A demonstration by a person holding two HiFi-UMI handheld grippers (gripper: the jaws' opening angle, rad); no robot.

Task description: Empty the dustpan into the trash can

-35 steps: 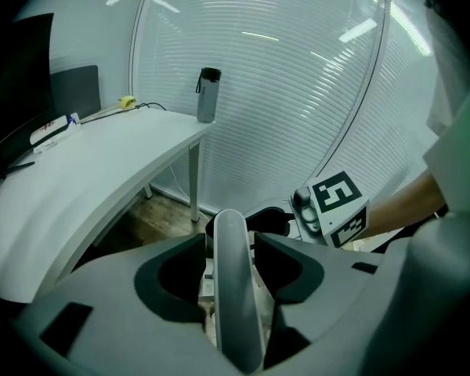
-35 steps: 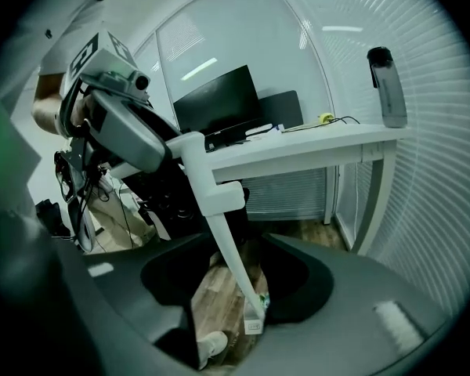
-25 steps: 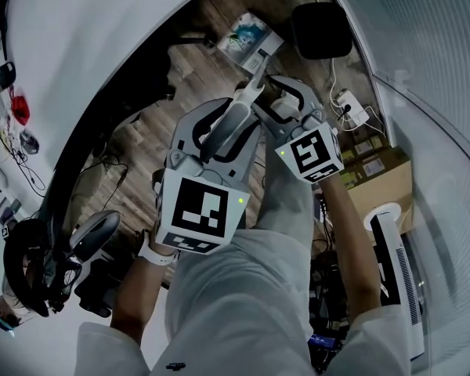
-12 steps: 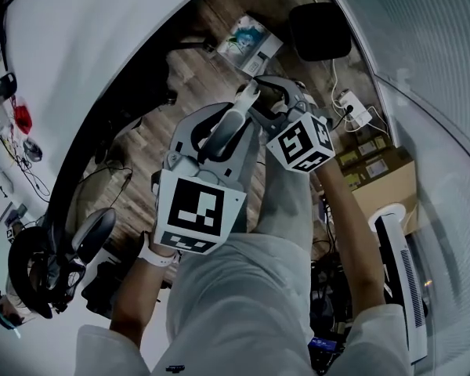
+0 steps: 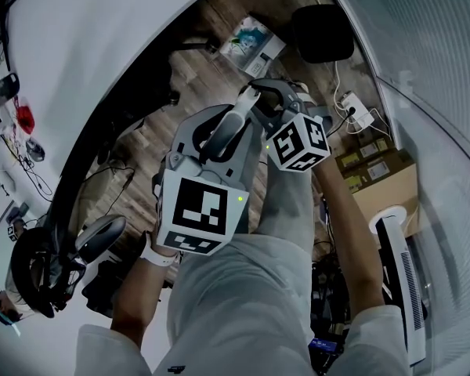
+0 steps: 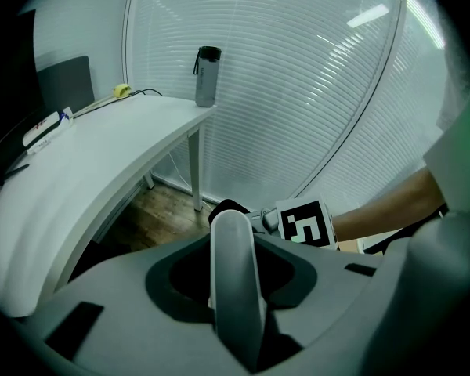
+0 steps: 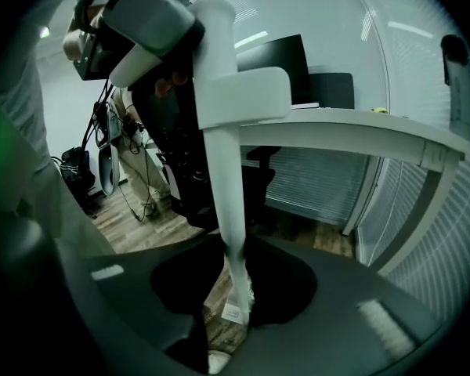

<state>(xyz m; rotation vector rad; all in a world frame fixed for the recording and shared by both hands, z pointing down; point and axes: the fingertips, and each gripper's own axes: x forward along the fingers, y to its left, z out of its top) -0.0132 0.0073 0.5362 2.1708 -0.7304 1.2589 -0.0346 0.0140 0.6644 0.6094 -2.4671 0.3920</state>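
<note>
A long pale grey dustpan handle (image 5: 236, 120) runs down toward the dustpan (image 5: 251, 41), which holds colourful litter on the wood floor. A black round trash can (image 5: 321, 30) stands just right of the dustpan. My left gripper (image 5: 223, 128) is shut on the wide upper part of the handle (image 6: 233, 265). Lower down, my right gripper (image 5: 270, 100) is shut on the thin shaft (image 7: 229, 233). Both pairs of jaws have just been closing with the handle between them. The right gripper's marker cube (image 6: 305, 224) shows in the left gripper view.
A white curved desk (image 5: 102, 37) fills the left side, with a bottle (image 6: 207, 75) on its far end. An office chair (image 5: 47, 265) is at lower left. A power strip (image 5: 348, 108), a cardboard box (image 5: 380, 182) and a white tower unit (image 5: 395, 257) stand on the right.
The right gripper has dropped a little and rolled, its cube turning, and its jaws have closed onto the shaft. The left gripper's jaws have narrowed onto the handle and stayed in place.
</note>
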